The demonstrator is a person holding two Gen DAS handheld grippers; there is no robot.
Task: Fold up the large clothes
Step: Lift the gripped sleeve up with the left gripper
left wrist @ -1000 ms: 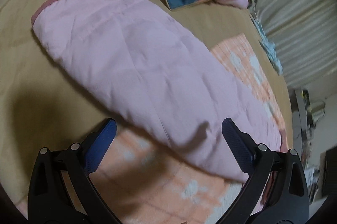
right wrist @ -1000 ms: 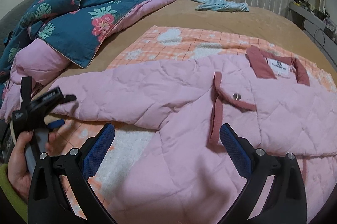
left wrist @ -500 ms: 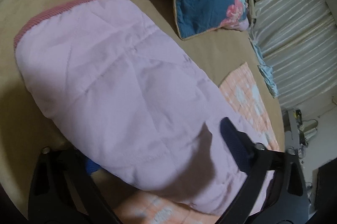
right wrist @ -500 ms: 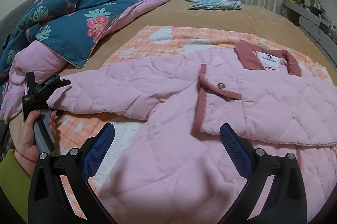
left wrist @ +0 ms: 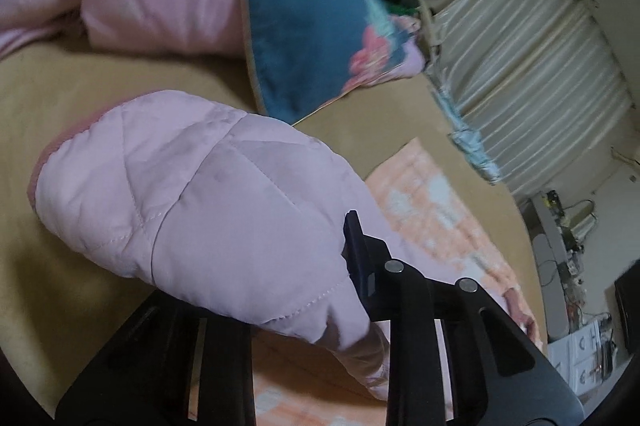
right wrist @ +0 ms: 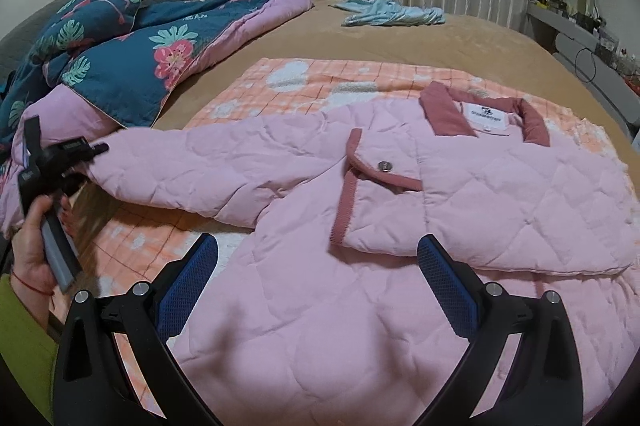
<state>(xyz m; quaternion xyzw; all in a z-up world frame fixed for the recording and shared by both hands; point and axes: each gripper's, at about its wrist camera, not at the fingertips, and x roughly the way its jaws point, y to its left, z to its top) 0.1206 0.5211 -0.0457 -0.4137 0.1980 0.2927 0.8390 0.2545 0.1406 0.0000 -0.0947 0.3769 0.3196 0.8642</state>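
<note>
Two hand-held grippers are at work on one jacket point(right wrist: 400, 226), which lies spread, front up, on an orange check blanket point(right wrist: 320, 73) on the bed point(right wrist: 460, 37).

Left hand-held gripper point(left wrist: 344, 266): jaws closing on the sleeve point(left wrist: 192, 193) near its cuff end, with quilted fabric bunched between them. In the right wrist view the same gripper sits at the sleeve tip, at the jacket's far left, held by a hand point(right wrist: 36, 242); the sleeve end looks raised off the blanket.

Right hand-held gripper point(right wrist: 318, 266): jaws stand wide apart over the jacket's lower front, holding nothing.

Risks noted, as judgement:
- The bite appears to take in padded fabric close to the sleeve edge. Slick quilting could slide out as the sleeve is carried across the jacket's chest, dropping it short of the fold line.
- The grip may hold only the top layer of the sleeve. The under layer would then lag and leave a twisted, lumpy fold.
- Nothing pins the jacket body. Pulling the sleeve inward may drag the whole jacket and rumple the blanket under it.
- The loose front flap point(right wrist: 360, 193) beside the snap button point(right wrist: 385, 166) is already turned back; a sleeve laid over it would trap the crease.
- A floral quilt point(right wrist: 120, 65) lies just left of the jacket; a wide swing could snag it.
</note>
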